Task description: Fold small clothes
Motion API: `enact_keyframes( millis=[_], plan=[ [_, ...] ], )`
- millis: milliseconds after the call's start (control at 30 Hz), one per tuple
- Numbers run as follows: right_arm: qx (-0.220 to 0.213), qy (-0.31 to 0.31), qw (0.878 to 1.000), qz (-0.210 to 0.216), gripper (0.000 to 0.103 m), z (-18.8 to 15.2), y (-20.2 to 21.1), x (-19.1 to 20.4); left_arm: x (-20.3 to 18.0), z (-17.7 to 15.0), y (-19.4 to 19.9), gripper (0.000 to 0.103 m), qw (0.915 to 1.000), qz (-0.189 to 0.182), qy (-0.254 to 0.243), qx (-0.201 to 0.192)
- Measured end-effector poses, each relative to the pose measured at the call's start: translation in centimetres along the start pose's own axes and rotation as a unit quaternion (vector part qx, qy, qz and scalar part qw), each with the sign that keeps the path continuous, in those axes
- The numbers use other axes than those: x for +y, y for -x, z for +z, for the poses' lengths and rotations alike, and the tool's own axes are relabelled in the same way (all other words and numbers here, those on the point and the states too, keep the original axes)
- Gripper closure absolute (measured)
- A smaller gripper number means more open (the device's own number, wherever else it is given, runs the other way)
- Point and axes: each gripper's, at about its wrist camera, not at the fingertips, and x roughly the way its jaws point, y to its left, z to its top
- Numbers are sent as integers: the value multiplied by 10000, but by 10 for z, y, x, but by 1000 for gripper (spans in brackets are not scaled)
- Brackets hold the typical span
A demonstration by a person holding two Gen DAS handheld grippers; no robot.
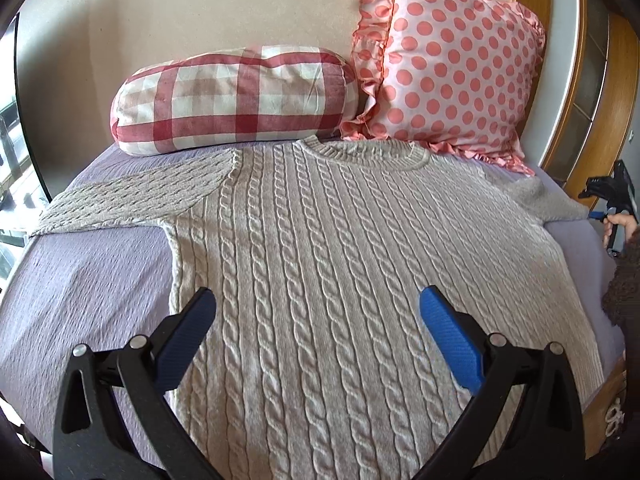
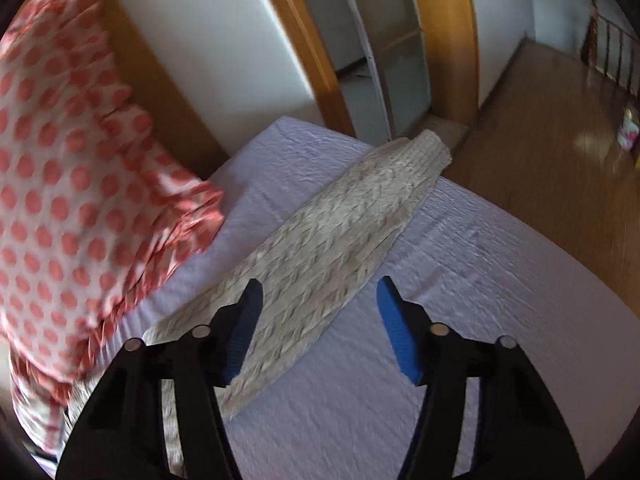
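A beige cable-knit sweater (image 1: 320, 240) lies flat, front up, on a lilac bedspread (image 1: 80, 272), its collar toward the pillows. Its left sleeve (image 1: 132, 196) stretches out to the left. My left gripper (image 1: 318, 300) is open and empty, hovering over the sweater's lower body. The right sleeve (image 2: 328, 240) lies stretched toward the bed's corner in the right wrist view. My right gripper (image 2: 320, 288) is open and empty, above the sleeve's upper part. The right gripper also shows at the far right edge of the left wrist view (image 1: 612, 200).
A red-checked bolster pillow (image 1: 236, 100) and a pink polka-dot ruffled pillow (image 1: 452, 60) lean on the headboard behind the collar. The polka-dot pillow (image 2: 72, 184) lies close to the left of the right sleeve. Wooden floor (image 2: 540, 152) and a door frame lie beyond the bed's corner.
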Motion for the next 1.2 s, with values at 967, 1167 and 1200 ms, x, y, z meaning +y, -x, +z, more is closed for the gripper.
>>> enact_keyframes(
  millis=[967, 1167, 1200],
  plan=[
    [1315, 4281, 8234, 3484, 92, -304, 146, 311, 238, 38, 6, 2, 9612, 984, 2558, -302],
    [798, 3758, 8426, 3773, 28, -288, 175, 275, 300, 44, -23, 3, 9448, 1308, 3001, 106],
    [620, 3678, 8482, 3761, 28, -279, 182, 265, 311, 43, -27, 4, 9397, 1265, 3172, 163]
  ],
)
